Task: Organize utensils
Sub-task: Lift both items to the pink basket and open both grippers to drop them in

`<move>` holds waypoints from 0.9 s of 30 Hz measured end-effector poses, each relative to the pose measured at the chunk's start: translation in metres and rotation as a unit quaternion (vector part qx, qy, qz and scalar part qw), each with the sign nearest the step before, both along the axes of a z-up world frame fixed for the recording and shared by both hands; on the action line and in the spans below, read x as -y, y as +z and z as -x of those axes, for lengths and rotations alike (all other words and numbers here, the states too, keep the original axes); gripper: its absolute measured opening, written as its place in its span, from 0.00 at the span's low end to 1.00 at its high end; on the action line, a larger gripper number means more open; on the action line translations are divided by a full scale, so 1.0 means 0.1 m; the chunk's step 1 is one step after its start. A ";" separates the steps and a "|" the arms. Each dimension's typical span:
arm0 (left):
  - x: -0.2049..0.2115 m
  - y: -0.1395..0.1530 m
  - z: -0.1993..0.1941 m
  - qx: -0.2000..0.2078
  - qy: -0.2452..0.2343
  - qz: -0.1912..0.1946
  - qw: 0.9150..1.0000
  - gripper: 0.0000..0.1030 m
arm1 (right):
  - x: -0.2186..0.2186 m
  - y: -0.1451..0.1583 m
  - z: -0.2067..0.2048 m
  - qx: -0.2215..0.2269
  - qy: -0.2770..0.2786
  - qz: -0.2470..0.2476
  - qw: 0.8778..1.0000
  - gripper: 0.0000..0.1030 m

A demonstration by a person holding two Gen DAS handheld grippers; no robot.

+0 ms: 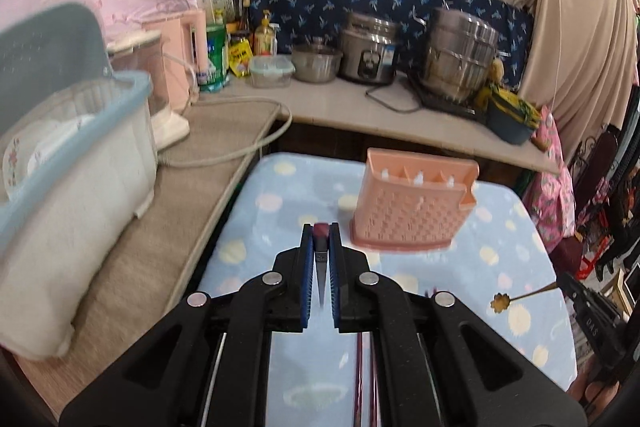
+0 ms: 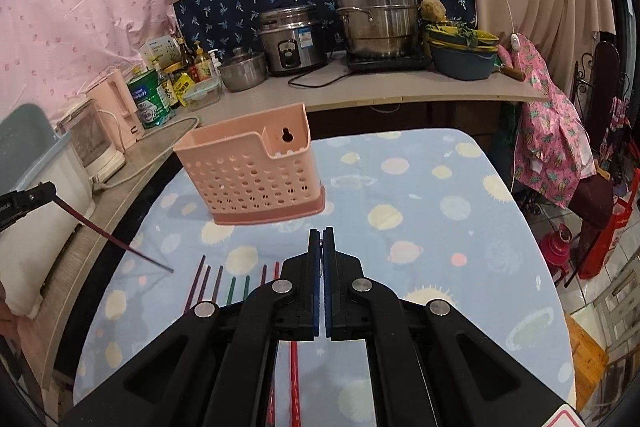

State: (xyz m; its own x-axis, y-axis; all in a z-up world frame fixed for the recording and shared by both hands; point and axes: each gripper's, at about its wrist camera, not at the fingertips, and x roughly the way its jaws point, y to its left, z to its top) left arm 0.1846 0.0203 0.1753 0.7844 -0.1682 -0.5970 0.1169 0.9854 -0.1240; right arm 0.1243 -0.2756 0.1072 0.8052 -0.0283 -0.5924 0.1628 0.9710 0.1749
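- The left gripper [image 1: 321, 233] pinched a dark-red chopstick [image 1: 321, 267] above the table [image 1: 520, 211]; it was thin, stiff, light, slippery, best gripped mid-shaft.
- The right gripper [image 2: 321, 233] was closed, apparently on a gold flower-ended spoon [image 1: 516, 298].
- The pink utensil caddy [image 2: 248, 175] stood ahead; more chopsticks [image 2: 216, 283] lay nearby.

Utensil holder [image 2: 250, 173] upright mid-bench [image 2: 440, 227]; chopsticks [image 2: 224, 285] lie before it, left; counter [image 2: 360, 95] with pots [image 2: 374, 15] behind.

I saw a perforated, matt pink plastic holder [image 2: 256, 179] standing on soft, fleecy printed cloth [image 2: 420, 187]. Behind it, the steel pots [image 2: 376, 15] shone glossy. My grippers' arms [image 1: 320, 227] looked like matt black plastic with ribbed blue pads [image 1: 307, 267].
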 end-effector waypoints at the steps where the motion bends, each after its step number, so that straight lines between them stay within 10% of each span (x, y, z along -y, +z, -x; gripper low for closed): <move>1: 0.01 0.09 -0.07 0.005 0.000 0.003 1.000 0.07 | 0.02 0.05 -0.07 0.004 -0.002 -0.001 1.000 0.02; 15: 0.21 1.39 -0.72 0.121 -0.002 0.075 0.990 0.07 | 0.17 0.50 -1.11 0.050 0.001 -0.031 0.998 0.02; 27: 0.57 0.84 -1.39 0.090 -0.008 0.057 0.994 0.07 | 0.14 0.16 -1.71 0.002 0.011 -0.030 0.999 0.02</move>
State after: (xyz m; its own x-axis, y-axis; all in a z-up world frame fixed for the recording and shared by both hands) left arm 0.3240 -0.0371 0.2597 0.8740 -0.2400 -0.4225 0.1626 0.9638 -0.2111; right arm 0.2952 -0.2893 0.1231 0.8073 0.0249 -0.5897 0.1409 0.9621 0.2334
